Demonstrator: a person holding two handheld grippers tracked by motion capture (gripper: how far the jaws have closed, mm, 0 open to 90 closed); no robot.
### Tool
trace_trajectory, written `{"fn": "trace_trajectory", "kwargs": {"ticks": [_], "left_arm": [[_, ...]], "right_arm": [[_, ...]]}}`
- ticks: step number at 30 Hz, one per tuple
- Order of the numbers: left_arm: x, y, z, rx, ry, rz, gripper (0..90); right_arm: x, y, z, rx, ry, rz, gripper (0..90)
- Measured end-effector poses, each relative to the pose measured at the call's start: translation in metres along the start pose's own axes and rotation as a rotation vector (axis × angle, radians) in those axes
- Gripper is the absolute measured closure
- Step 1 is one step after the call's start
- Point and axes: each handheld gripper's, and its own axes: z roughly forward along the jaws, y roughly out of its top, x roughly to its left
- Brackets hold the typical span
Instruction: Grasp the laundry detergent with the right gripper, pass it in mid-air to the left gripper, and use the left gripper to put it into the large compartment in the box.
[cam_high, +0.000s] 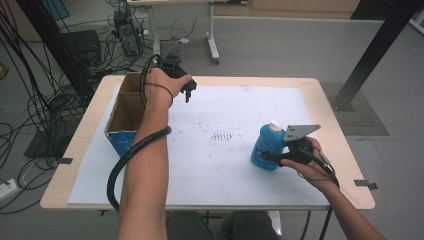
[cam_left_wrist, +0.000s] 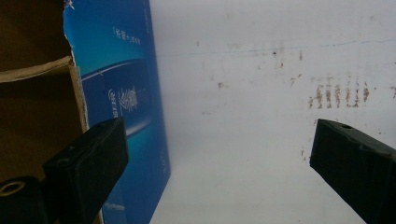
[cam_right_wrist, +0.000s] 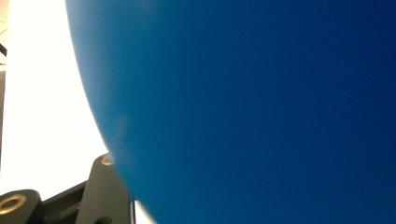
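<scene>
A blue bottle (cam_high: 267, 145) with a white cap stands upright on the white sheet at the right. My right gripper (cam_high: 272, 157) is shut on its lower body from the near side. In the right gripper view the bottle (cam_right_wrist: 257, 112) sits right against the lens, with one black finger (cam_right_wrist: 100, 191) showing beside it. My left gripper (cam_high: 188, 90) hangs open at the back of the table, just right of an open cardboard box (cam_high: 125, 107). In the left gripper view the gripper (cam_left_wrist: 219, 140) has nothing between its jaws, and the box's blue side (cam_left_wrist: 126, 93) shows at left.
The white sheet (cam_high: 225, 165) covers most of the wooden table (cam_high: 340, 150); a patch of brown marks (cam_high: 220, 136) sits near its middle. Cables and equipment lie on the floor beyond the table's far left. A black frame post (cam_high: 370, 55) stands at the right rear.
</scene>
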Motion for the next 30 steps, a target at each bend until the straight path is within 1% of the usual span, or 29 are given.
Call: {"fn": "trace_trajectory", "kwargs": {"ticks": [12,14,18,22,25,27,30], "left_arm": [[-0.0023,-0.0001,-0.0007,-0.001,0.0,0.006,5.0],[-0.0029,-0.0003,0.0002,0.003,0.006,0.01,5.0],[-0.0041,-0.0005,0.0007,-0.001,0.004,0.005,5.1],[-0.0035,-0.0004,-0.0012,-0.002,0.007,0.013,5.1],[-0.0035,-0.0006,-0.0022,-0.007,0.005,0.006,5.1],[-0.0027,-0.0006,-0.0026,-0.008,0.01,0.011,5.1],[-0.0026,-0.001,-0.0019,-0.007,0.008,0.007,5.1]], "right_arm": [[-0.0003,-0.0005,0.0,-0.004,0.002,-0.001,42.1],[-0.0005,-0.0007,0.0,-0.006,0.002,0.0,42.2],[-0.0007,-0.0006,0.0,-0.005,0.003,0.002,42.4],[-0.0005,0.0,-0.0001,0.001,0.003,0.007,43.1],[-0.0007,0.0006,0.0,0.005,0.002,0.009,43.3],[-0.0008,0.0004,-0.0001,0.004,0.003,0.01,43.5],[-0.0011,0.0001,-0.0002,0.001,0.003,0.011,43.7]]}}
